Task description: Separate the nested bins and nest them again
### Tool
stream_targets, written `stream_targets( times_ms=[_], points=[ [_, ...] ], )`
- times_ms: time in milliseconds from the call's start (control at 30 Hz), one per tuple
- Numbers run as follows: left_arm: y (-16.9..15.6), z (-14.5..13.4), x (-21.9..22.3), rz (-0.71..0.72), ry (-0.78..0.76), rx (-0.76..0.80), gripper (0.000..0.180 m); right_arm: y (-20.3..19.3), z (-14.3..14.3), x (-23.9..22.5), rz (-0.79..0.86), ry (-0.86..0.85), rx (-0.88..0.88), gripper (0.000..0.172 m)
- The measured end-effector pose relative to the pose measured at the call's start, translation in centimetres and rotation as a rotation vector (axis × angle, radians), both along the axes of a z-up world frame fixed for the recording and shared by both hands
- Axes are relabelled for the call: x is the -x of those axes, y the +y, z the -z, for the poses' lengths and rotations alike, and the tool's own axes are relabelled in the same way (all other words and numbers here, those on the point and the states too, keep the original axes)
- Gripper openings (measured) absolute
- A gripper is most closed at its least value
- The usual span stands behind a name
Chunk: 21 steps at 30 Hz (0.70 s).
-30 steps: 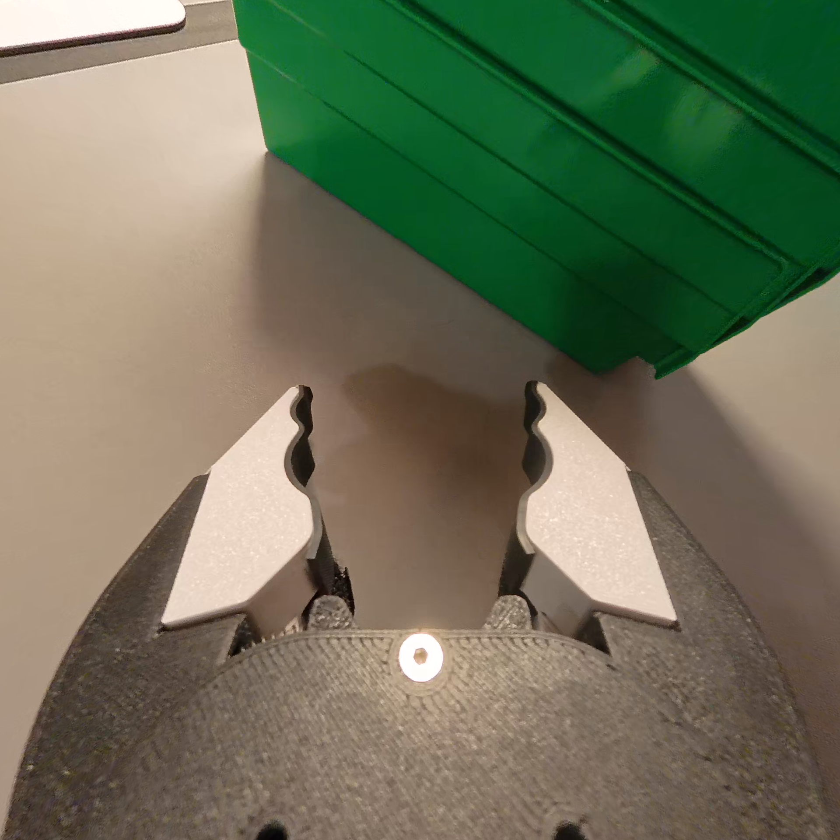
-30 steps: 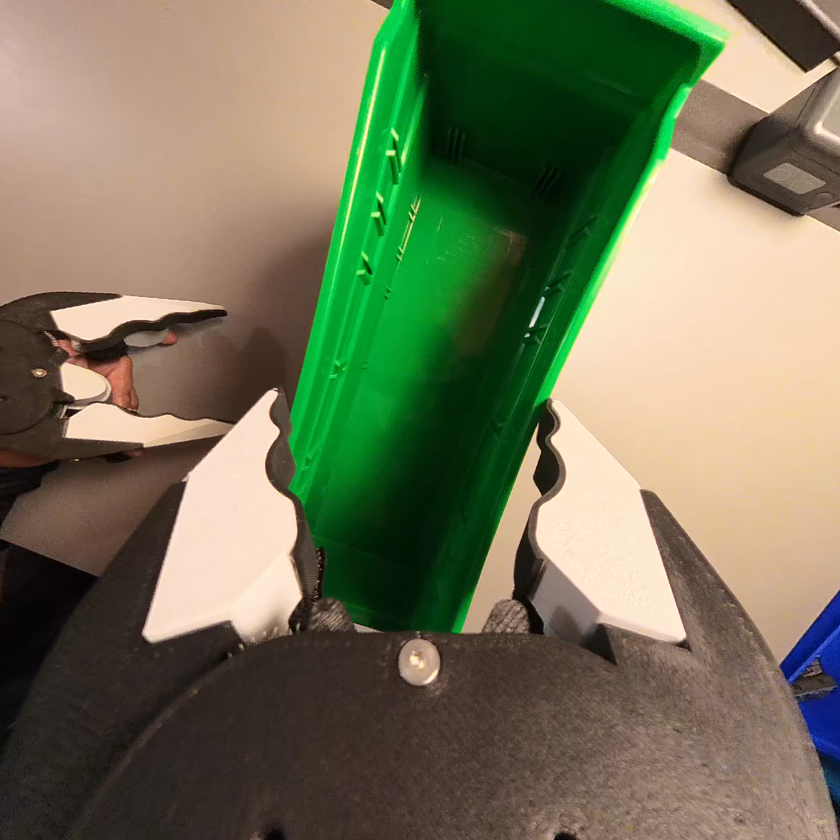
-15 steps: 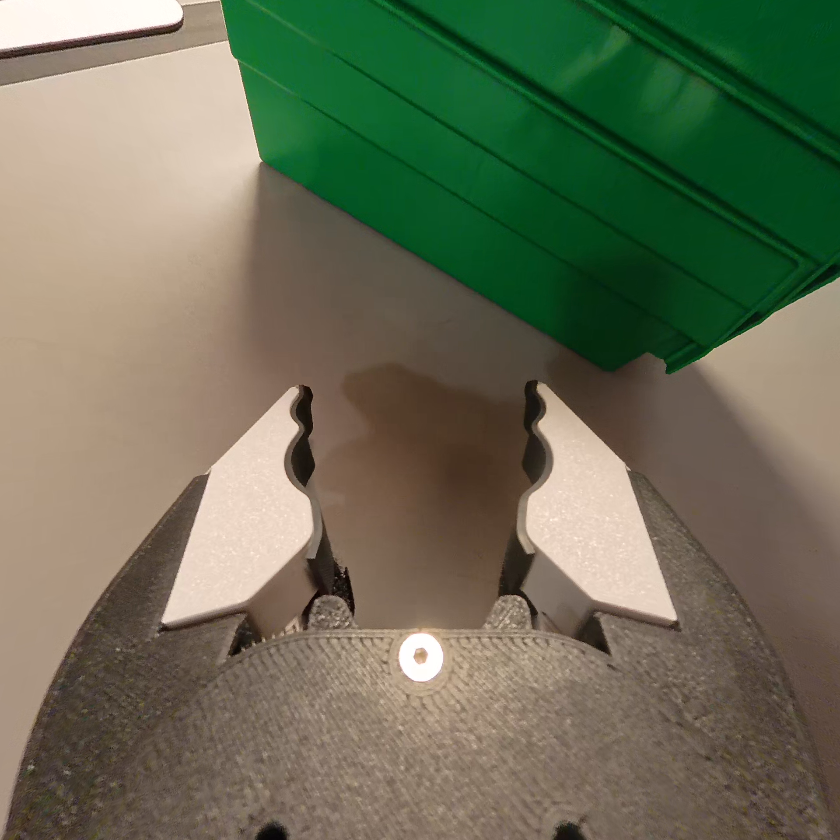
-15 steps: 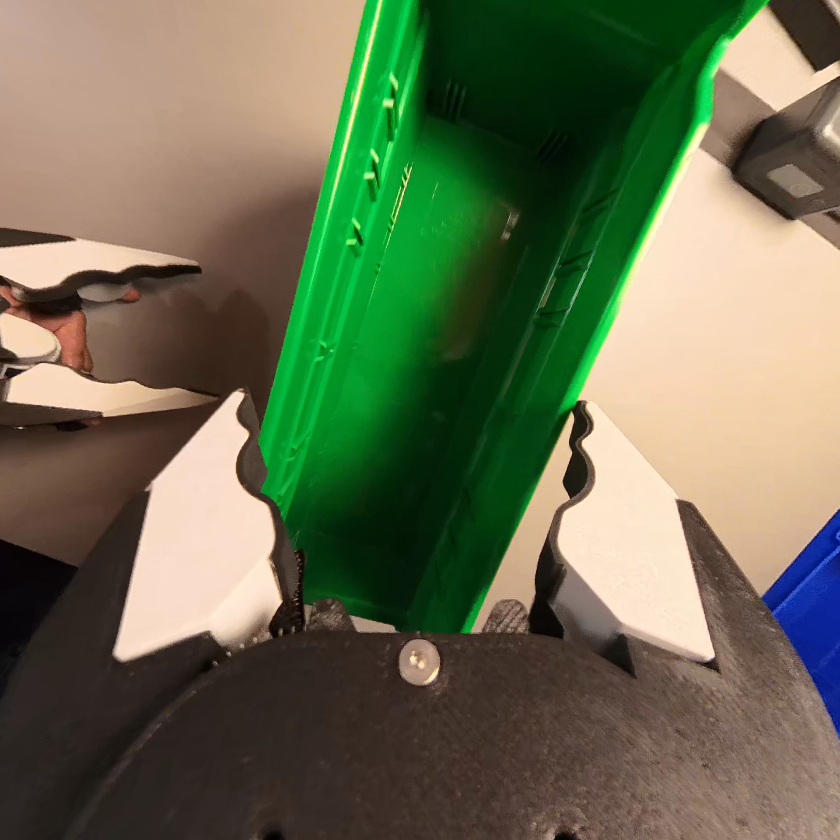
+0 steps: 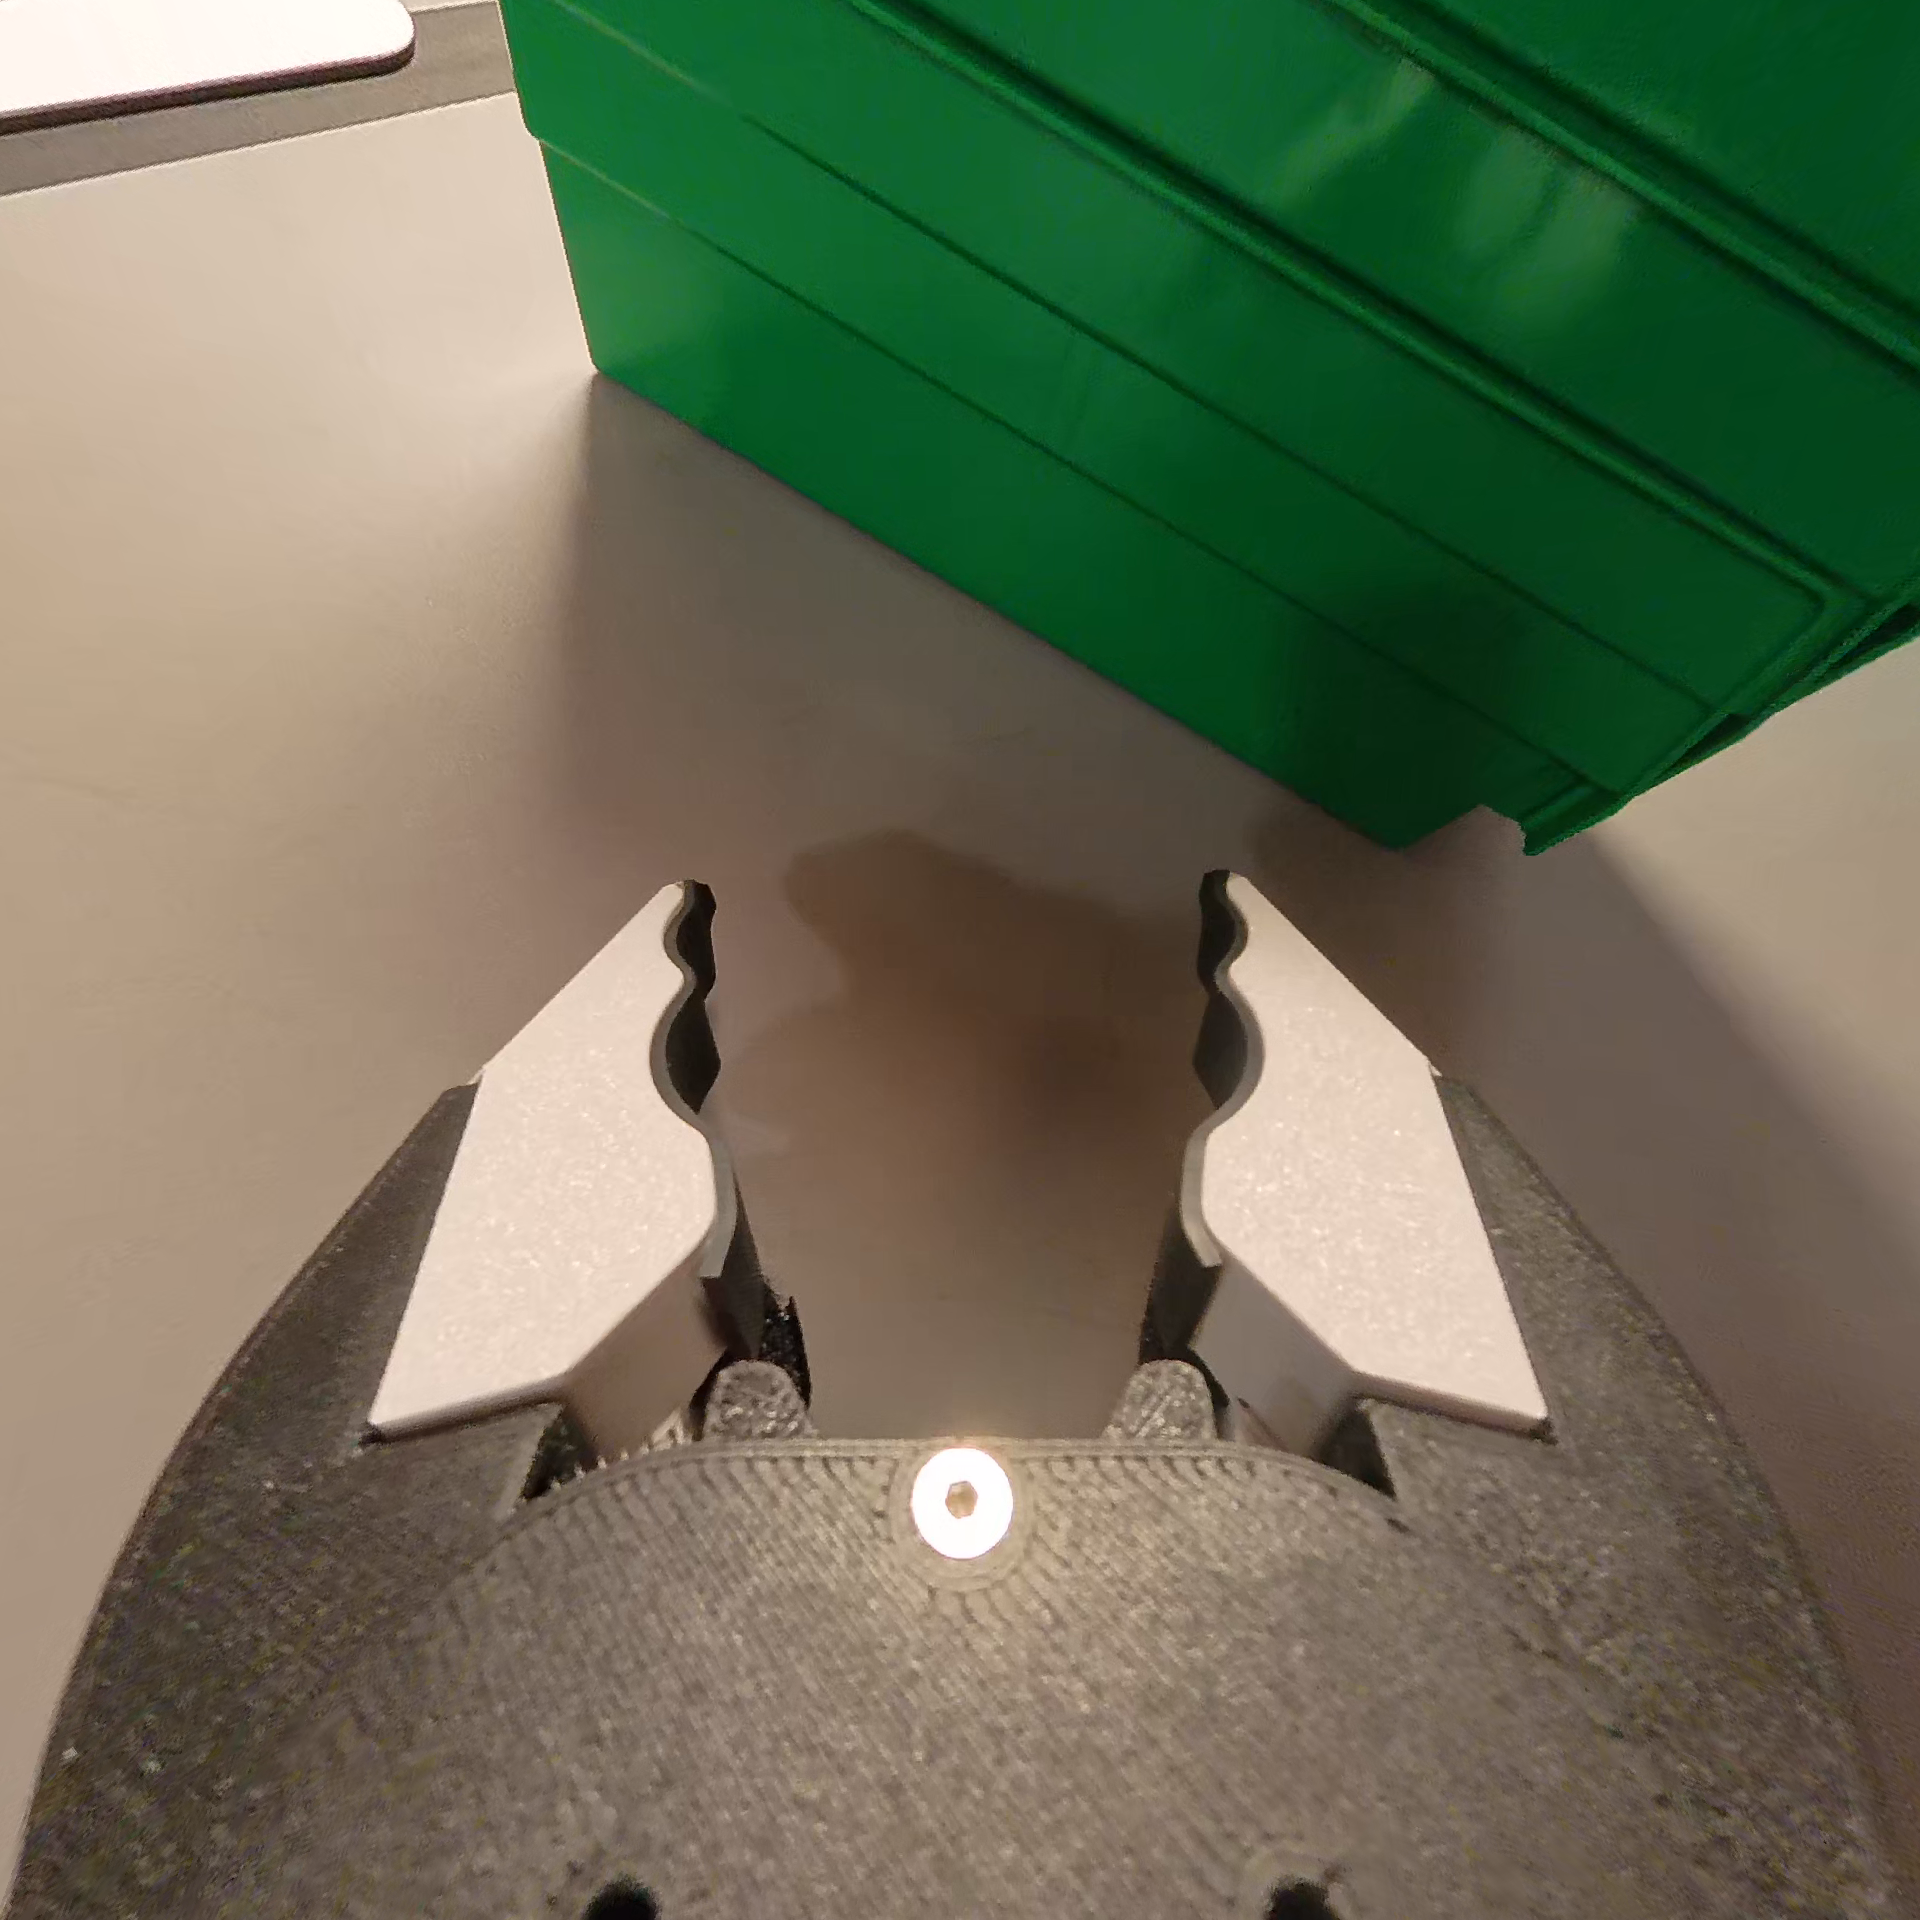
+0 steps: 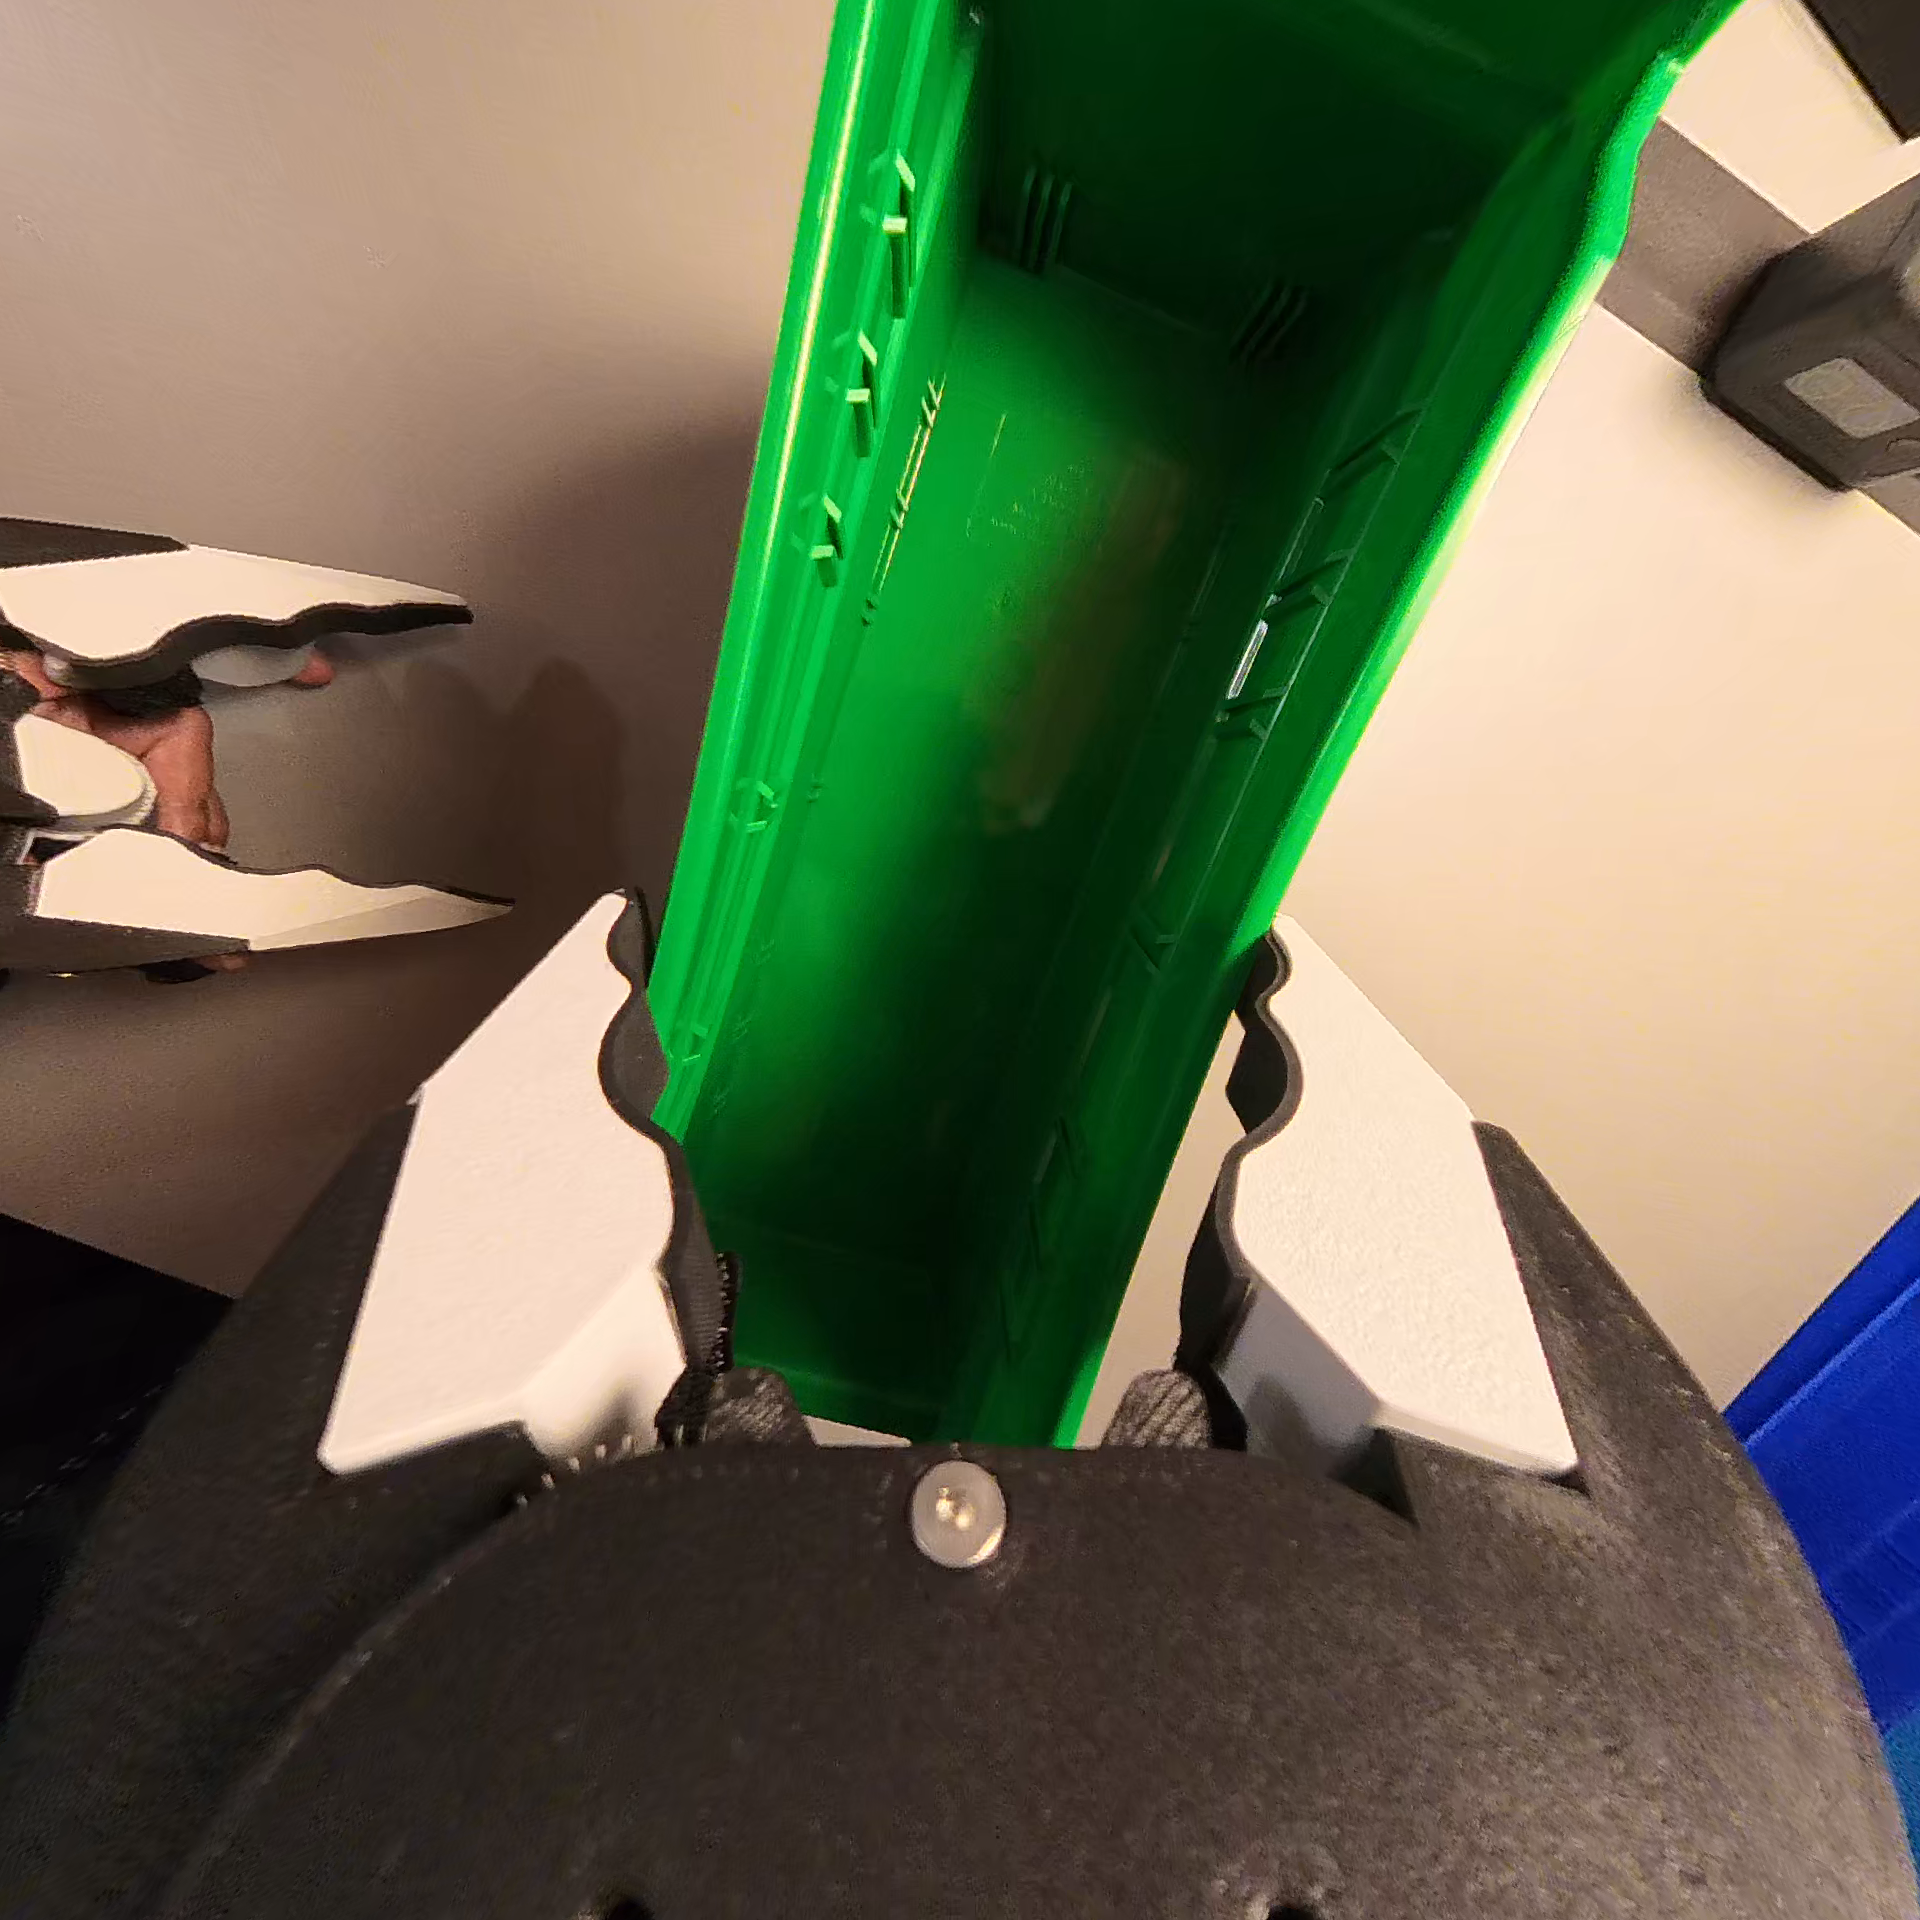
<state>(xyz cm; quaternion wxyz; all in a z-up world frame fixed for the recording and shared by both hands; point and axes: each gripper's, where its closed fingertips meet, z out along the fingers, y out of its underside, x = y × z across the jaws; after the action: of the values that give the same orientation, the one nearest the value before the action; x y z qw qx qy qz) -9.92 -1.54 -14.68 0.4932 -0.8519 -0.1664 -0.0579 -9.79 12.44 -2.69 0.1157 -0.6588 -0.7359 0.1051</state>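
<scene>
Beige table [image 5: 260,623] w/ green bins [image 5: 1195,364] nested, right gripper [image 6: 951,935] re-closed across top bin [image 6: 1039,727], pads pressing both walls, so lift-out looks set, while left gripper [image 5: 956,894] stays spread, empty, near stack.

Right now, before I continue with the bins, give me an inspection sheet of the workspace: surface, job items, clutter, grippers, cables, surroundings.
Surface: pale beige table, bare around the bins.
Job's things: green bins nested in a stack, standing on the table; the top bin's inside is empty.
Clutter: dark box-shaped device at the far edge; blue bin at right; white flat pad at far left.
Grippers: left gripper open, short of the stack, nothing between its fingers; right gripper straddles the bin's near end, both pads against its side walls.
Cables: nothing seen.
Surroundings: dark strip beyond the table edge.
</scene>
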Motion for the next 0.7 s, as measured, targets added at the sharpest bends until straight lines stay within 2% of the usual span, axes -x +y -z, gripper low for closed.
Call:
stream_targets(
  times_ms=[167,400,567,700],
  points=[
    [0.0,0.0,0.0,0.000,-0.003,-0.002,0.093,-0.2,-0.9,0.0,-0.008,0.014,0.006,0.111],
    [0.0,-0.1,0.0,0.000,-0.006,-0.005,0.093,-0.5,-4.5,0.2,-0.022,0.074,0.033,0.112],
    [0.0,-0.1,0.0,0.000,-0.005,-0.004,0.093,0.1,-8.0,-0.6,-0.032,0.147,0.026,0.113],
    [0.0,-0.1,0.0,0.000,-0.006,-0.006,0.093,2.4,-11.3,-2.1,-0.010,0.214,0.019,0.114]
  ],
)
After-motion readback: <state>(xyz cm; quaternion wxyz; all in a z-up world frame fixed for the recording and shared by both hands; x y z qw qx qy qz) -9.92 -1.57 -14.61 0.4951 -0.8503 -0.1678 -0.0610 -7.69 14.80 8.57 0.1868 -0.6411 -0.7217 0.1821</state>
